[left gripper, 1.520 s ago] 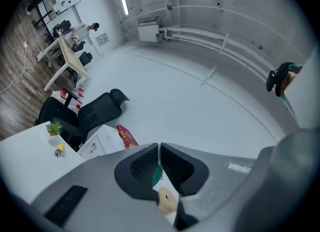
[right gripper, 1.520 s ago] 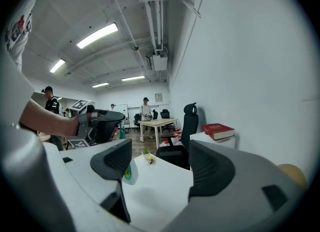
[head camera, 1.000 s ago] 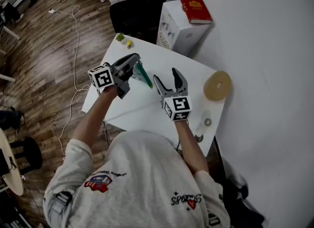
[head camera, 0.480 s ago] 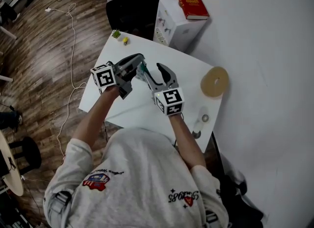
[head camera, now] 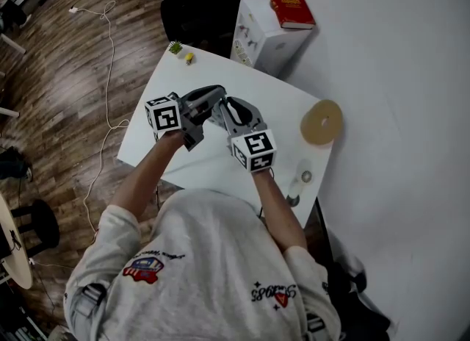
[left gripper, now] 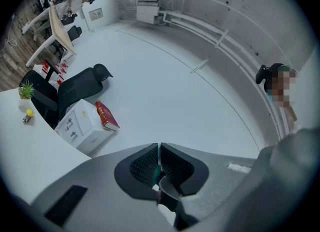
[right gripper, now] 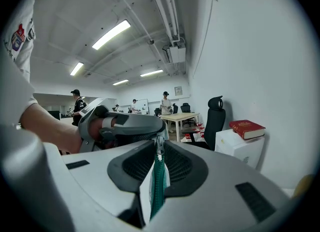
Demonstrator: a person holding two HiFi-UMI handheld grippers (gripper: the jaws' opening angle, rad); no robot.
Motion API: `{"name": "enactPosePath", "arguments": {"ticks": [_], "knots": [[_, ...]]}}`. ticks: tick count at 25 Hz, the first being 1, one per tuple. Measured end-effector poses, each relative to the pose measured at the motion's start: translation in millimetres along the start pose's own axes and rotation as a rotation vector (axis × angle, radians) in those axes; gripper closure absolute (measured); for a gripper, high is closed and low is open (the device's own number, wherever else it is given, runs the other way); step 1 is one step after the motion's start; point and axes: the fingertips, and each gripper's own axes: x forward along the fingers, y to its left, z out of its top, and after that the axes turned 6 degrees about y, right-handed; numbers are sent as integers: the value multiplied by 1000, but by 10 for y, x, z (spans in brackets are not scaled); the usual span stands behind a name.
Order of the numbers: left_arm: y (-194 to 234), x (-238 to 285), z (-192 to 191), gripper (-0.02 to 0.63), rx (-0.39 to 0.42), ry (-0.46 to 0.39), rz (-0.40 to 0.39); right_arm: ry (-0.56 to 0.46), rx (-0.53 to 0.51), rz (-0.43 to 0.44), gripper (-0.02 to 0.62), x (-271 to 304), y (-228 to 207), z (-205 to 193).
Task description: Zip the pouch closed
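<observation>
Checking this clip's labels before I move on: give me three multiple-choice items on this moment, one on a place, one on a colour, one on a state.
1. Where does the red book lie?
A. on the table
B. on the white box
C. on the floor

2. What colour is the zipper?
A. red
B. yellow
C. teal

3. How do the left gripper jaws stand?
A. shut on the pouch
B. wide apart, empty
C. shut on a cable

Answers: 1 B, the book rests on top of the box. 2 C, a teal strip shows in the right gripper view. 3 A, the pads meet with a sliver of pouch between them.
</observation>
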Motion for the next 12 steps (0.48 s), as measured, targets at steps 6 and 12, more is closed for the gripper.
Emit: {"name": "enactPosePath", "arguments": {"ticks": [6,12], "knots": [[21,6,-54,586,17,29,15,19,11,14,541,-20,-7,-39],[49,18,-113,588,39,46,22,32,38,29,545,-47,-28,-108]]}}
